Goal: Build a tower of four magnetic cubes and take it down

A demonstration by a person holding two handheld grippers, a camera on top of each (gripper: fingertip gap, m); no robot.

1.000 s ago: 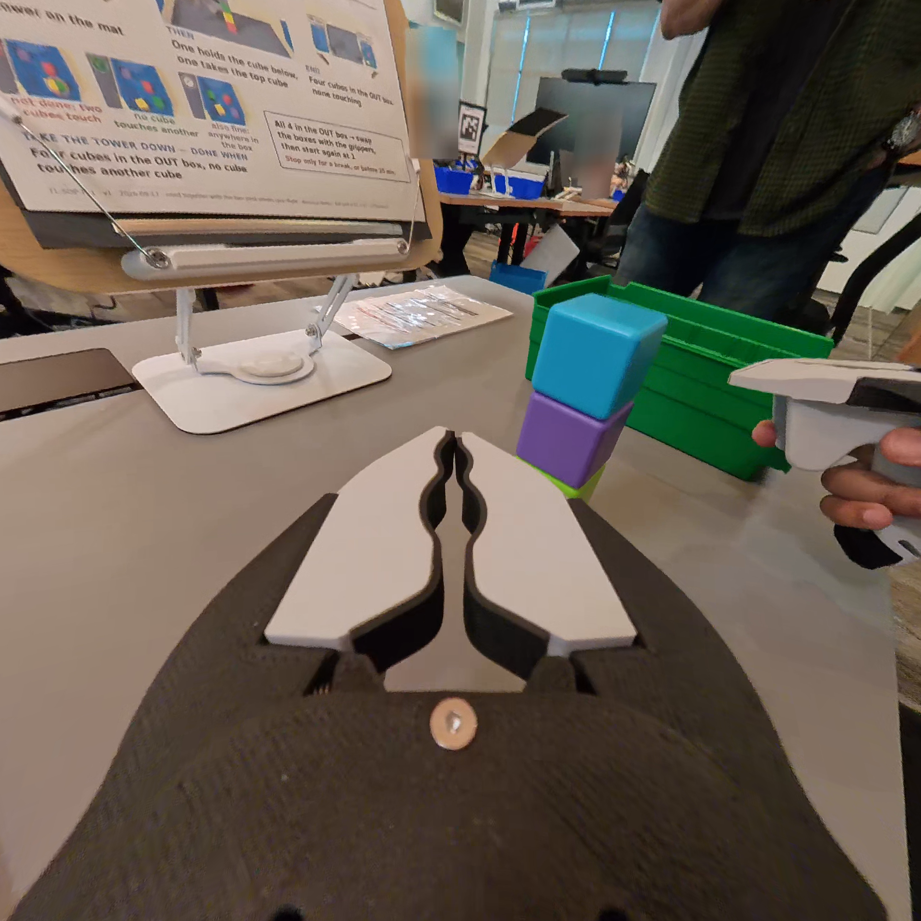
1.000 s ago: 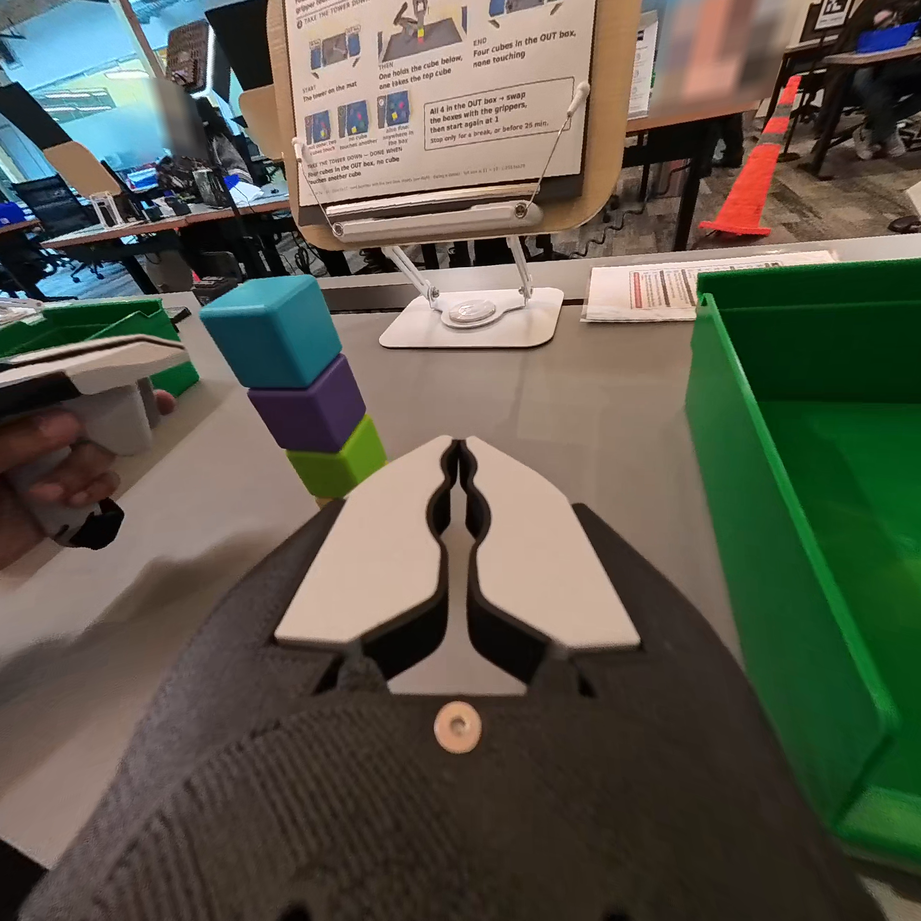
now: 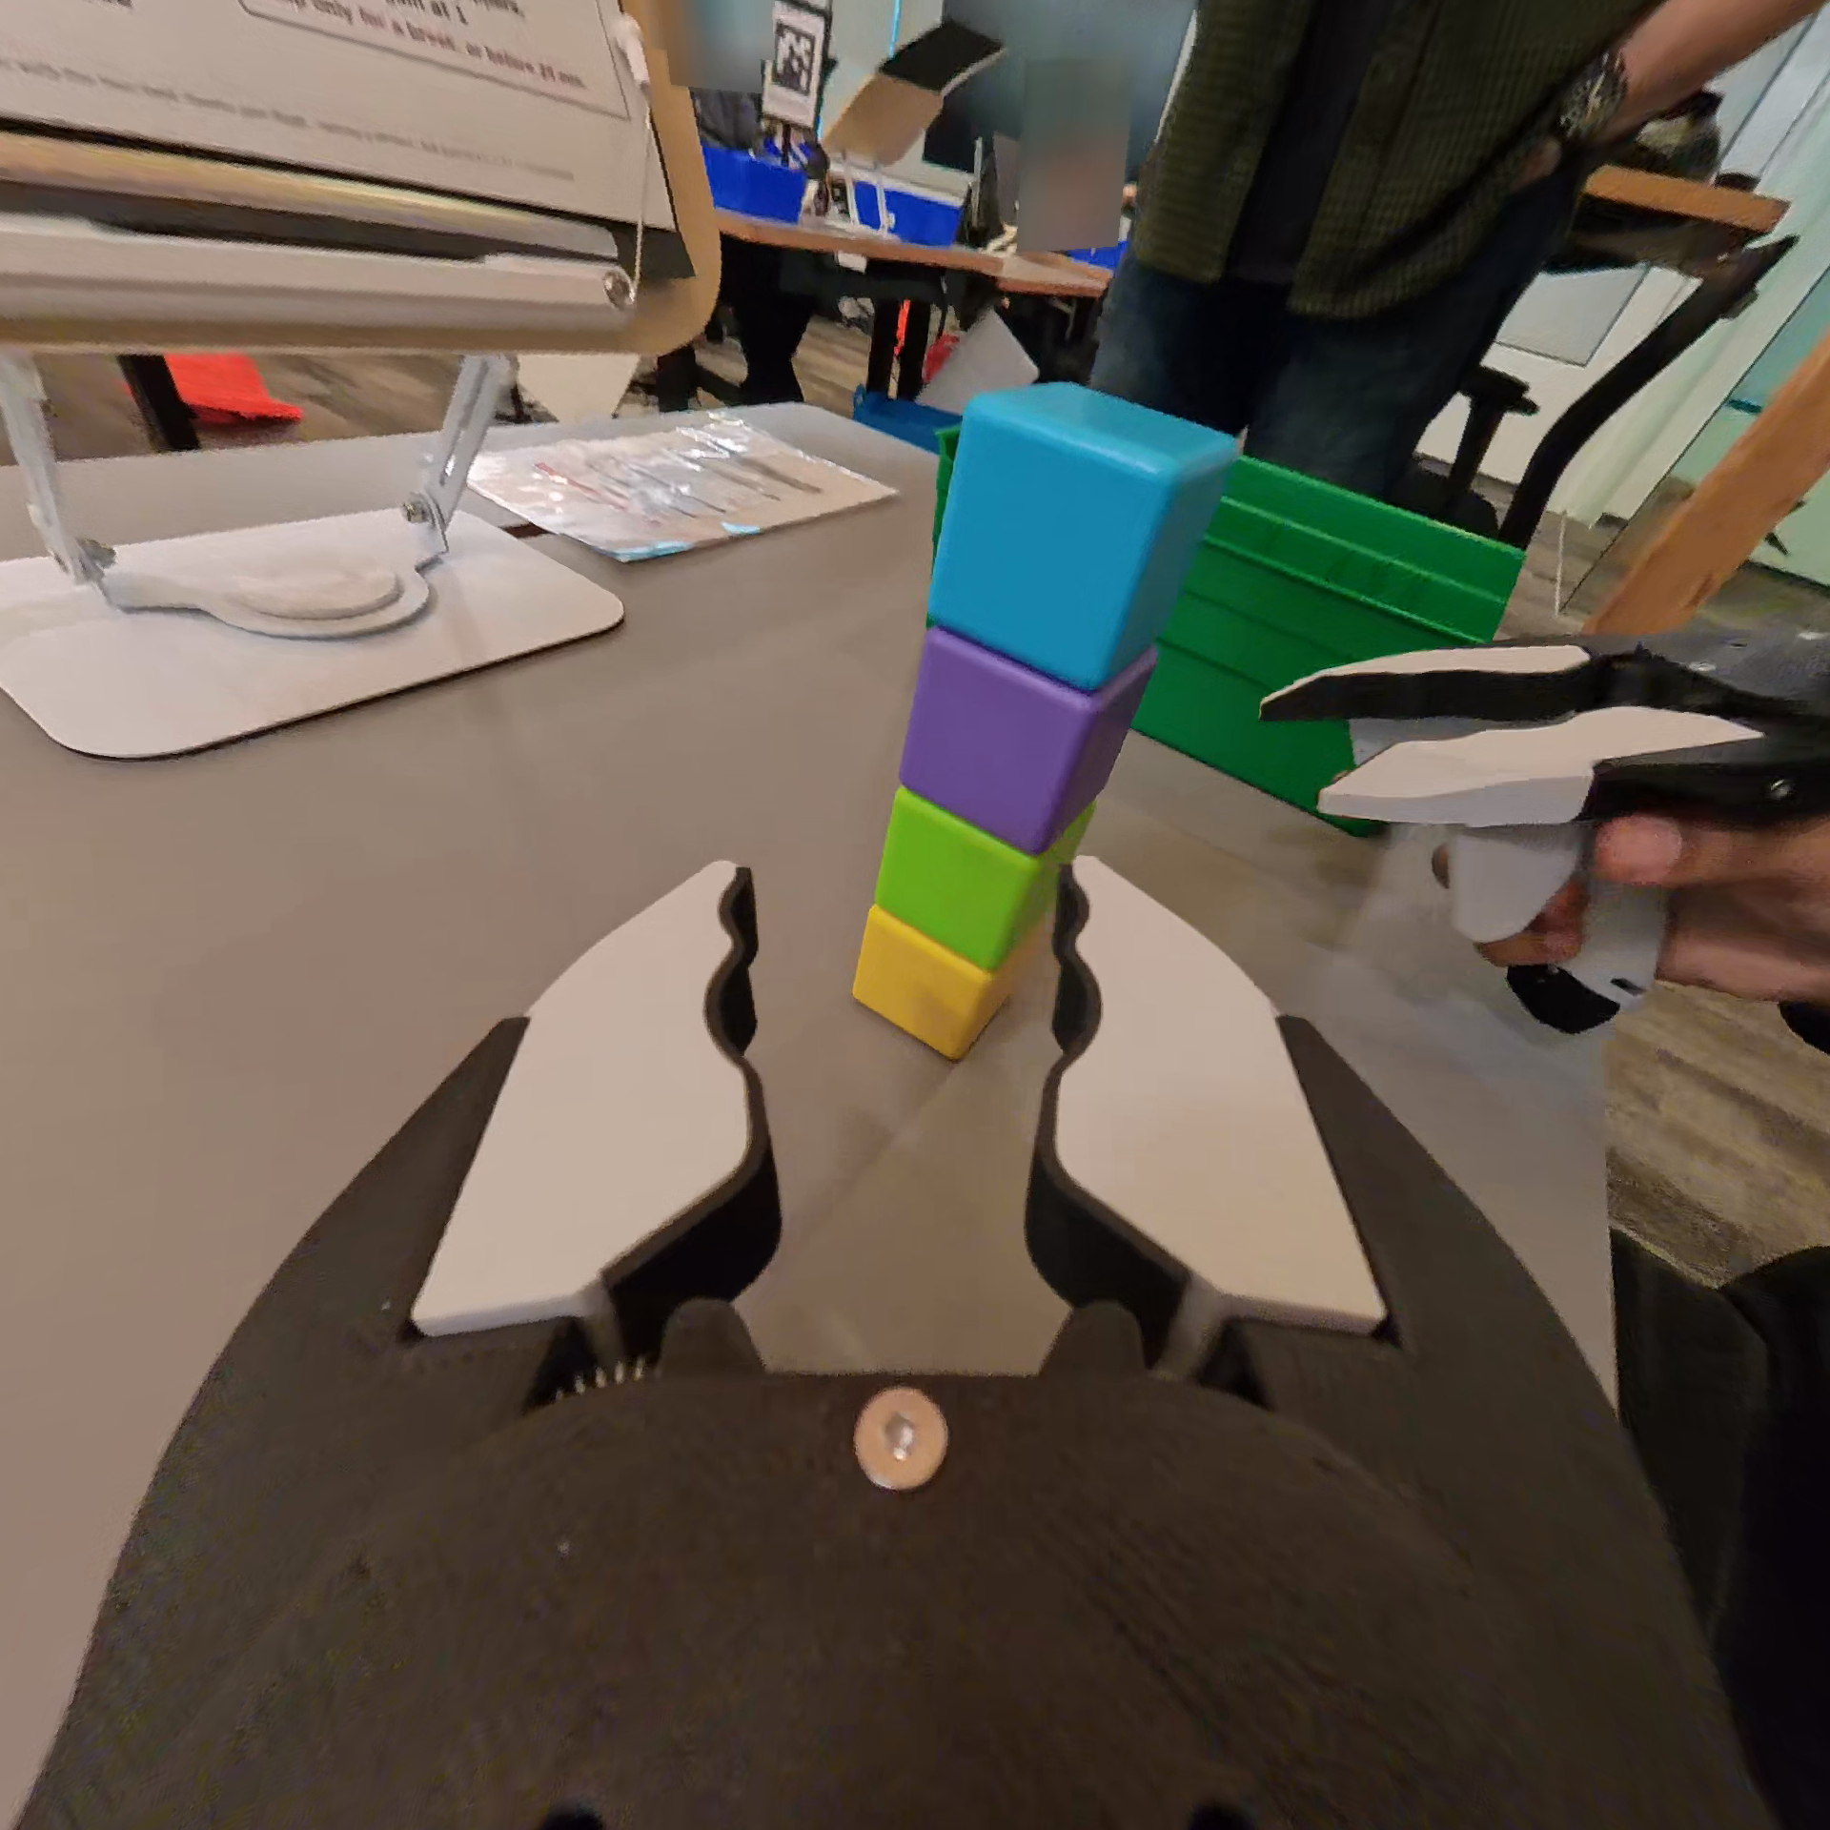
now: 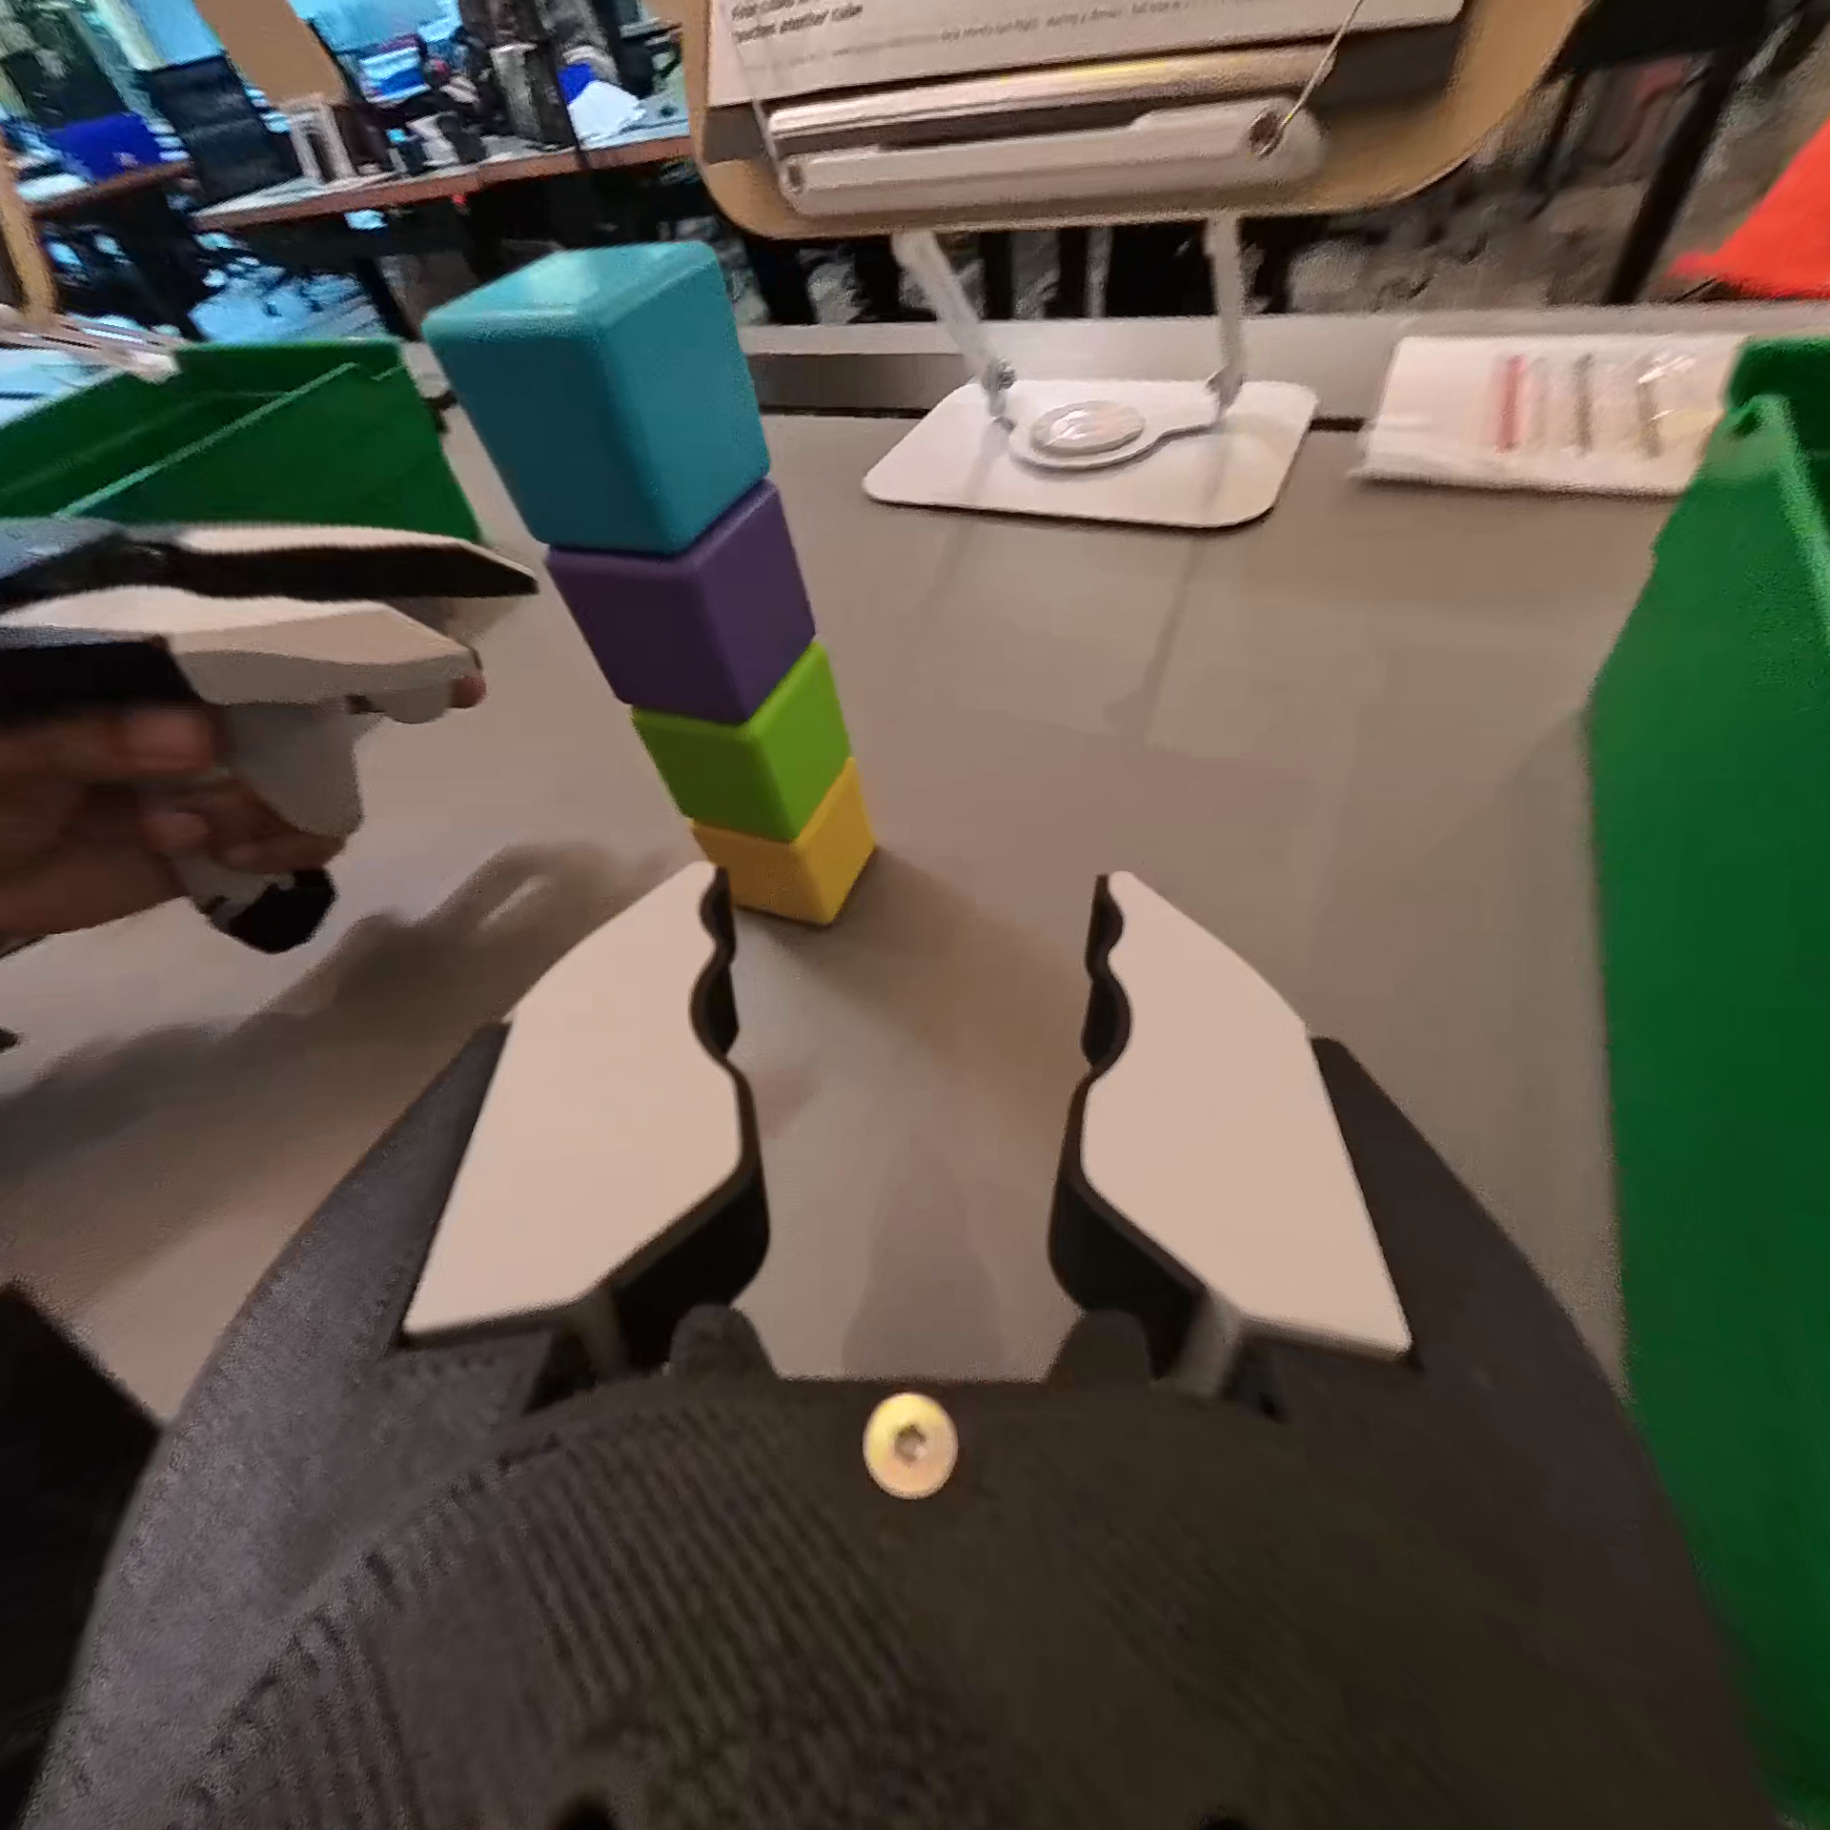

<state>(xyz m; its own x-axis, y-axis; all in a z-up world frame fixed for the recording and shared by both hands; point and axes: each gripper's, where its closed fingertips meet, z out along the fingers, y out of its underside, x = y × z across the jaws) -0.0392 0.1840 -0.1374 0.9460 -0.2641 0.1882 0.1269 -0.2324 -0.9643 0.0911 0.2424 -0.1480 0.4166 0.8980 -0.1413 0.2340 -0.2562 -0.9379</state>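
A tower of stacked cubes stands on the grey table [image 3: 495, 891]: blue cube [image 3: 1069, 525] on top, then purple cube [image 3: 1000, 733], green cube [image 3: 951, 876], and yellow cube [image 3: 921, 980] at the bottom. My left gripper [image 3: 906, 876] is open and empty, its fingertips just short of the lower cubes. My right gripper [image 4: 909, 879] is open and empty, close in front of the yellow cube [image 4: 792, 862], which sits toward its left finger. Each gripper shows in the other's view, open, level with the purple cube [image 4: 683, 604]: right [image 3: 1297, 755], left [image 4: 505, 629].
A green bin [image 3: 1337, 594] stands behind the tower and right of my right gripper [image 4: 1723, 891]; another green bin [image 4: 248, 436] is at the far left. A document stand [image 3: 297, 614] and a laminated sheet [image 3: 683, 485] lie at the back. A person [image 3: 1386, 198] stands beyond the table.
Both grippers have opened from shut. Both have moved lower and closer to the tower, so the yellow bottom cube is now in view.
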